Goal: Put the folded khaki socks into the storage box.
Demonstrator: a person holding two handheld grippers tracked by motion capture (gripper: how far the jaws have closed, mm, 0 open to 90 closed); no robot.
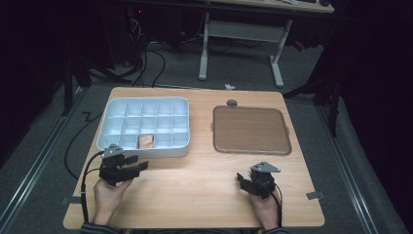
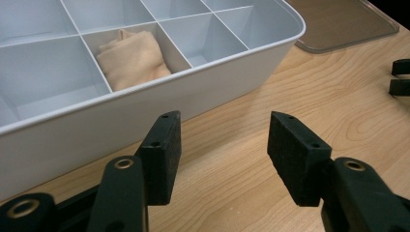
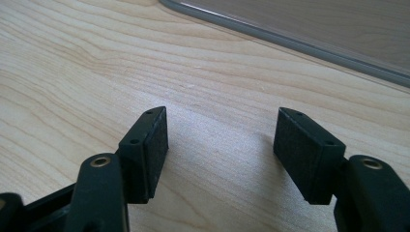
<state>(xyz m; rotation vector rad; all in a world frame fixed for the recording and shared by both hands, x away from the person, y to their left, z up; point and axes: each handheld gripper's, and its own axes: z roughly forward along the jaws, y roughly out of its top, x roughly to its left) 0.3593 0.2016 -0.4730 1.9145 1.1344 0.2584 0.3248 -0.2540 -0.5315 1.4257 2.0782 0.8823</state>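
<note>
Wooden table (image 1: 195, 190), seen from the high view, carrying a white compartment tray (image 1: 144, 148) at left and a flat brown lid (image 1: 251, 130) at right, the two well apart. A folded beige cloth (image 1: 146, 141) lies in one compartment of the tray's near row, third from the left; the remaining compartments appear empty. The left gripper (image 1: 130, 166) rests low on the table just beside the tray's near wall, jaws spread wide and holding nothing; in the left gripper view the cloth (image 2: 133, 59) sits just beyond that wall (image 2: 145, 108), slightly left of the jaw line. The right gripper (image 1: 243, 181) rests on bare wood near the lid's near edge (image 3: 290, 36), jaws likewise wide and empty.

Judged step: both grippers idle between actions, with the cloth already in its compartment. If the tray is to be covered, the next move calls for the right gripper to advance to the lid's rim and close on its thin edge. The low rim lies flat against the table, which may hinder the grip. A small dark round object (image 1: 232, 103) lies beyond the lid, clear of the work.
</note>
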